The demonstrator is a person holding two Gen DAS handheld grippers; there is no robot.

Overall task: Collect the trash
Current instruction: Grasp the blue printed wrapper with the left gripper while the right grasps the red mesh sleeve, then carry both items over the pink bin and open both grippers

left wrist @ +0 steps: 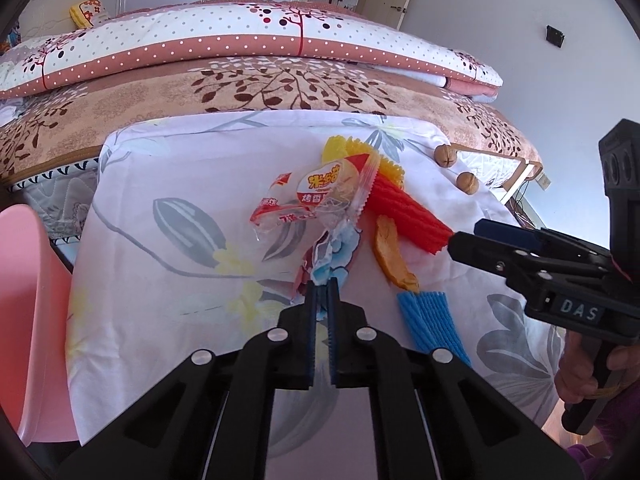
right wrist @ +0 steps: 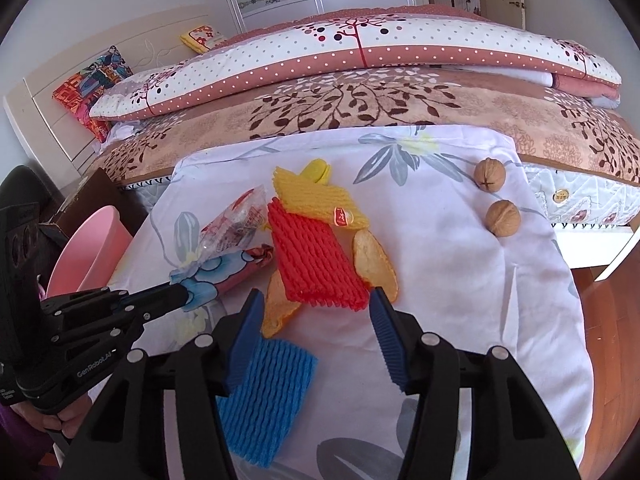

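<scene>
Red foam net (right wrist: 316, 256) = landmark. R gripper (right wrist: 316, 308) half-open astride its near edge, nothing gripped yet. L gripper (left wrist: 325, 286) pinched shut on blue-print wrapper (left wrist: 332, 252) just left of net. Seat pads deeper before squeezing; lift wrapper slow toward pink bin (right wrist: 96, 240), far left.

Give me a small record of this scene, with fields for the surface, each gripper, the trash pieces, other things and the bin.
surface: floral sheet spread beside a bed
left gripper: shut on a blue-printed wrapper
right gripper: open, fingers either side of the red foam net, not pressing it
other trash: yellow foam net, blue foam net, clear snack bag, orange peels
other things: two walnuts
bin: pink bin left of the sheet
</scene>
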